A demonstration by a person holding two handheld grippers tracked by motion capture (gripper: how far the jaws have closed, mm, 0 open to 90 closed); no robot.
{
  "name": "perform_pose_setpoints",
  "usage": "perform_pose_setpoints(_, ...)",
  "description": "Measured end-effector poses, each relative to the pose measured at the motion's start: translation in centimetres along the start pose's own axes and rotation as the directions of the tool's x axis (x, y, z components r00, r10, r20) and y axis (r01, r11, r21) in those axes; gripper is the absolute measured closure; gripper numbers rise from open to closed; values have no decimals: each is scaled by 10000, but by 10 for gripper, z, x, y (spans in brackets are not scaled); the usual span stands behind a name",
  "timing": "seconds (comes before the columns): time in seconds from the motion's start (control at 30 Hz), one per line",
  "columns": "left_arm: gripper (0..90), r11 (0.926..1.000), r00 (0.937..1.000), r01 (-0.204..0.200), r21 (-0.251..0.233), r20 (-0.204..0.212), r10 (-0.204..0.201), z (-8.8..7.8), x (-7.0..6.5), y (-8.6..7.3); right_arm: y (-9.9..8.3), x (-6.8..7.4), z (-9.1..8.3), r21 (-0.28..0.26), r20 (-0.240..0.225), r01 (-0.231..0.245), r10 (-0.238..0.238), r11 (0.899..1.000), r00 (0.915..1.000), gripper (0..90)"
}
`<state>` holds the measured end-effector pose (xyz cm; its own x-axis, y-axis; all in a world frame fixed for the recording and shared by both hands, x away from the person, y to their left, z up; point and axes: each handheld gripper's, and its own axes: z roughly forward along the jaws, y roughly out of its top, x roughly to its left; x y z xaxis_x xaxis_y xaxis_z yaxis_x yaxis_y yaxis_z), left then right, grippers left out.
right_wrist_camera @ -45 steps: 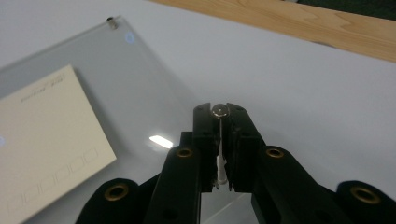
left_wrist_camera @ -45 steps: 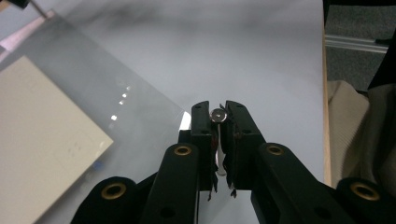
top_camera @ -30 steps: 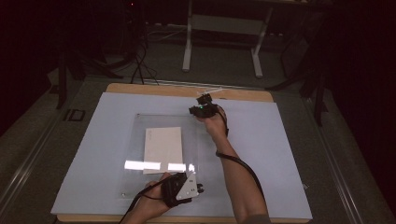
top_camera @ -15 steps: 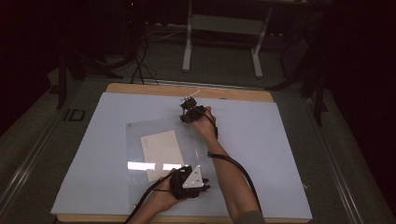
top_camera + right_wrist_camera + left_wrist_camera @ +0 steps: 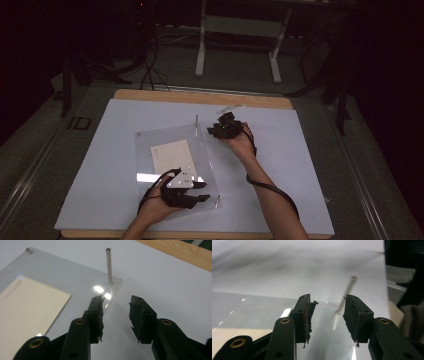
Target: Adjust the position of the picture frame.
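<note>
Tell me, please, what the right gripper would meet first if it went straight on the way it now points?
Probably the thin metal post standing at the corner of the clear sheet; the right gripper is open and aimed just beside it, though depth is unclear.

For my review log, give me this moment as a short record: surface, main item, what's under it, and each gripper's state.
surface: white board on a wooden table
main item: clear sheet, lying flat, with an upright pin at its far corner
under sheet: cream card
left gripper: over the sheet's near edge, jaws apart, just been opening, nothing between them
right gripper: beside the pin corner, jaws apart, nothing between them
</note>
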<state>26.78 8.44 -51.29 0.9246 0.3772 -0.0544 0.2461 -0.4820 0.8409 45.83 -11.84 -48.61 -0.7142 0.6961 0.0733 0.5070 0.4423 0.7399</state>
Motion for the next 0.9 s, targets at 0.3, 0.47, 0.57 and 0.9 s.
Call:
perform_pose_setpoints(0.3,554,9953,9815,942,206,-1695,-894,-2,20,-8,-42,11,-32,-727,-1058,-298,220,9969,9941,635)
perform_pose_setpoints(0.47,553,9939,9708,1060,302,-2195,-969,-2,24,-11,-56,17,-47,-884,-1073,28,-123,9961,9941,634)
perform_pose_setpoints(0.57,569,9919,9553,1265,110,-2706,-1188,-4,28,-12,-64,21,-55,-1004,-955,84,-181,9949,9953,613)
perform_pose_setpoints(0.9,601,9836,9388,1771,-345,-2940,-1793,-13,38,-16,-86,41,-74,-796,-946,838,-912,9933,9913,609)
